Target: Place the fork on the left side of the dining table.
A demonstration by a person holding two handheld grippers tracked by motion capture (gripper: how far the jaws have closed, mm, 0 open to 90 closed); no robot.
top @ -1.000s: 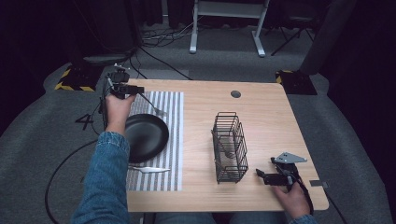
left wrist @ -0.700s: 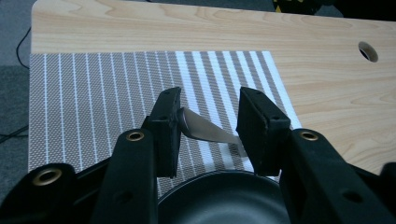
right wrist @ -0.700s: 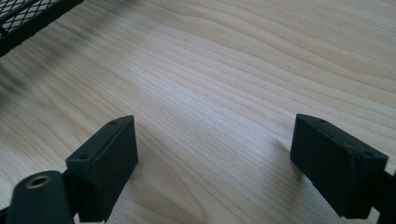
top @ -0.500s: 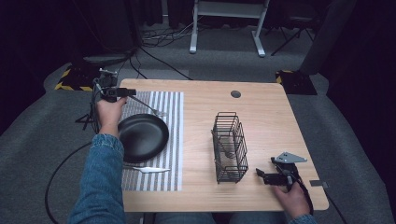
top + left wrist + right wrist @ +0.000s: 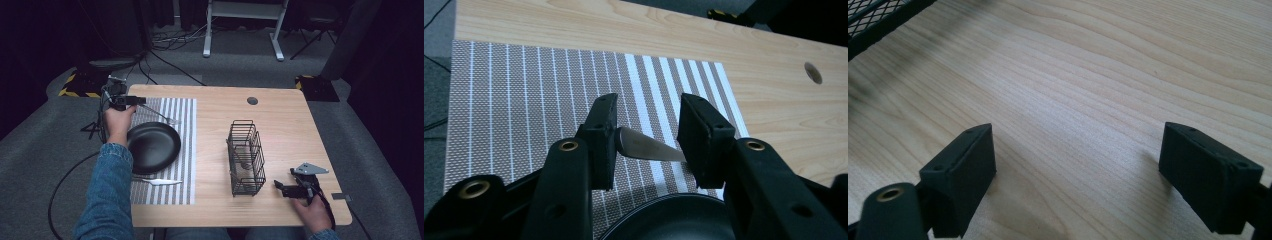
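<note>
The silver utensil point(image 5: 161, 114) lies on the striped placemat point(image 5: 186, 150), just past the far edge of the black plate point(image 5: 152, 147). It is long and thin. Its long line runs on a slant: the handle end is up by the far left side of the plate, and the head end points to the right and a little back toward the person. The head is too small to tell if it is a fork or a spoon.

In the left gripper view, the flat shiny handle point(image 5: 646, 148) sits between the two black fingers of the left gripper point(image 5: 646, 140). The handle's rounded tip is right up against one finger point(image 5: 601, 135) and the rest slips behind the other finger. The fingers are partly open, and the gap between them is much wider than the handle, so they are not squeezing it. The rim of the plate point(image 5: 674, 210) shows just below the fingers. In the high view, the left gripper point(image 5: 142, 100) is held over the far left corner of the placemat, just past the plate, pointing to the right.

On the near side of the plate, a knife point(image 5: 157, 181) lies flat on the placemat, pointing to the right.

To the right of the plate, off the placemat, a black wire basket point(image 5: 245, 160) stands on the wooden worktop point(image 5: 290, 125).

The right gripper point(image 5: 278, 186) is well away from the plate, past the basket, near the front right of the worktop. In the right gripper view, its fingers point(image 5: 963, 175) are wide open with nothing between them, just bare wood.
</note>
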